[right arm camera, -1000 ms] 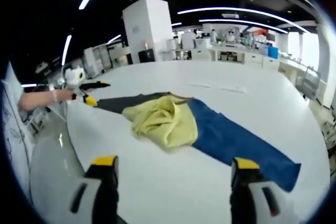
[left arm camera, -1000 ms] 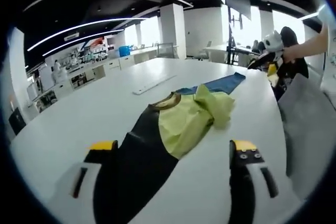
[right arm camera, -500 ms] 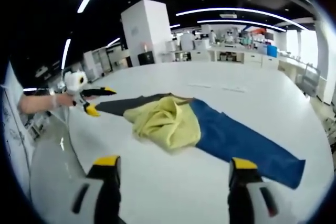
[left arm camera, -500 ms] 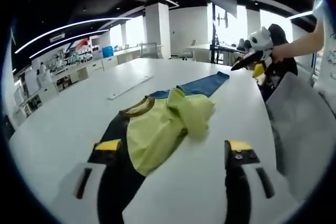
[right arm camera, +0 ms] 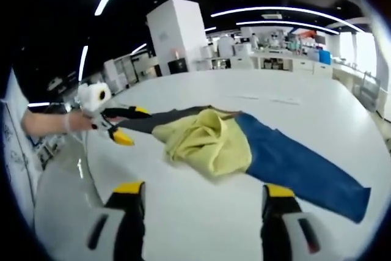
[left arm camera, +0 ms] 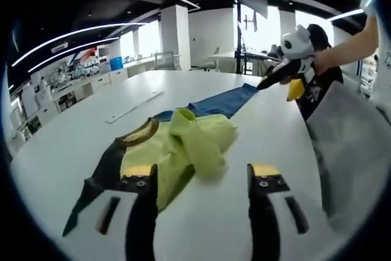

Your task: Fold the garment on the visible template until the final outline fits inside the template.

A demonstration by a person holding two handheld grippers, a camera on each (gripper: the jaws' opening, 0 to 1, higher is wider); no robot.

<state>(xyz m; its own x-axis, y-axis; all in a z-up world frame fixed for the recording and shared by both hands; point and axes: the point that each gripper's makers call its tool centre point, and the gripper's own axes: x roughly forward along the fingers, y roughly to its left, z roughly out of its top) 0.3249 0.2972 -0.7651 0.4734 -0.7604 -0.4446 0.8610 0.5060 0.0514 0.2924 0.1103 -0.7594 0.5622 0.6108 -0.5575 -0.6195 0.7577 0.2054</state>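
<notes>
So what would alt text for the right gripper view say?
A crumpled garment, yellow, blue and black, lies on a white table. The open right hand-held gripper faces it; the left hand-held gripper is at its far end.

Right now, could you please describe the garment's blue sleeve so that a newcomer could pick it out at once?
Start at the big white table. A garment lies on it, bunched yellow in the middle. The blue sleeve is the long flat strip running out from that yellow bunch, opposite the black sleeve; its colour alone sets it apart.

Views face each other from opposite garment (left arm camera: pixel 183 145) ends; both share garment, table (right arm camera: pixel 201 206)
</notes>
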